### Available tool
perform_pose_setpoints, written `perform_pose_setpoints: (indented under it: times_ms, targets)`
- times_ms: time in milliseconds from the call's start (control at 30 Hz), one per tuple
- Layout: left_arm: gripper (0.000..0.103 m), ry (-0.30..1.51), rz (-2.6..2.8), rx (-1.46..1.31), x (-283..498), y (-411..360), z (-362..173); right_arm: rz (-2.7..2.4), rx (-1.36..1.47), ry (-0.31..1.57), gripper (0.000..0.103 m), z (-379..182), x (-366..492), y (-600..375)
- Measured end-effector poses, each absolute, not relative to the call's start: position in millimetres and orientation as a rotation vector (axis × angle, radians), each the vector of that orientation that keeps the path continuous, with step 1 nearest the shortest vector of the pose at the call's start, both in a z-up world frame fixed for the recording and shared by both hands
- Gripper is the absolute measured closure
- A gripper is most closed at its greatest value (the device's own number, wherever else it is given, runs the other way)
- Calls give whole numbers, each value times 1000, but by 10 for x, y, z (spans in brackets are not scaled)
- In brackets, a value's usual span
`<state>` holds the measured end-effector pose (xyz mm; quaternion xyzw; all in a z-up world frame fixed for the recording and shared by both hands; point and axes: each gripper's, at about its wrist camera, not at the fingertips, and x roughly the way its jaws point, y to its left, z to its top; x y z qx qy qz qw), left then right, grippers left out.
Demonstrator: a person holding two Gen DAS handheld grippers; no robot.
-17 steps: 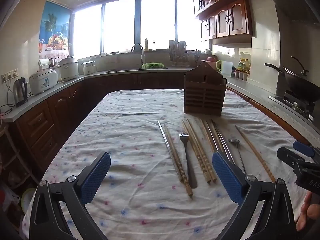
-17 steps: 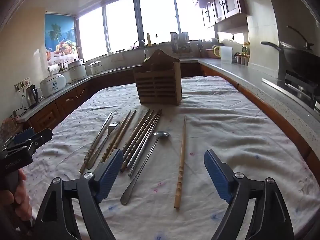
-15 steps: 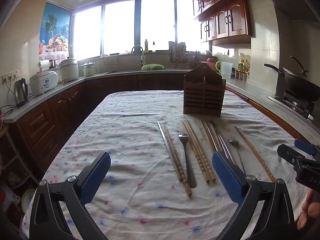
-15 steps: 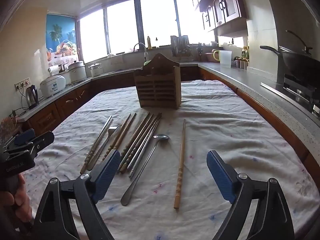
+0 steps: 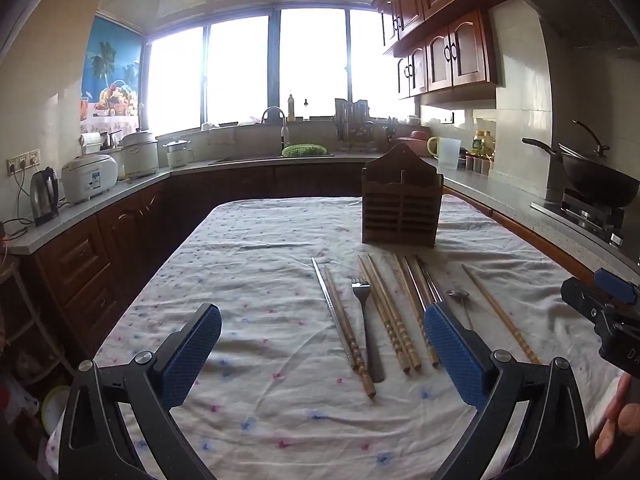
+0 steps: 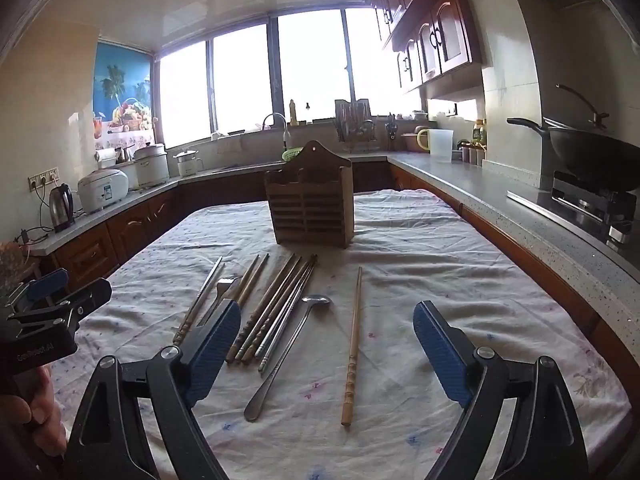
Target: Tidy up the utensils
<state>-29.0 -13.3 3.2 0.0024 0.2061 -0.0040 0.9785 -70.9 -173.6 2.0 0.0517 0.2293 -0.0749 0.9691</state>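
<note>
A brown slatted wooden utensil holder [image 5: 402,213] [image 6: 311,211] stands upright on the cloth-covered table [image 5: 260,280]. In front of it lie several wooden and metal chopsticks [image 5: 390,312] [image 6: 272,308], a metal fork [image 5: 366,320] [image 6: 224,286], a metal spoon [image 6: 288,350] [image 5: 460,296] and one lone wooden chopstick [image 6: 353,340] [image 5: 496,312]. My left gripper [image 5: 320,356] is open and empty above the near table, left of the utensils. My right gripper [image 6: 326,350] is open and empty, hovering over the spoon and lone chopstick.
Kitchen counters surround the table: a kettle [image 5: 44,196] and rice cookers [image 5: 90,178] on the left, a sink [image 5: 280,152] at the back, a wok on a stove [image 5: 596,184] on the right. A white floral cloth [image 6: 420,260] covers the table.
Both grippers have risen slightly and tilted; the utensils look a little further below. Nothing on the table has moved.
</note>
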Motion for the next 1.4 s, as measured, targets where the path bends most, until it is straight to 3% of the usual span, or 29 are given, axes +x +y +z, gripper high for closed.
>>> perform_pose_setpoints:
  times_ms: [1400]
  targets:
    - [1, 414, -21, -21, -230, -43, 2, -101, 132, 441, 13, 102, -693, -1727]
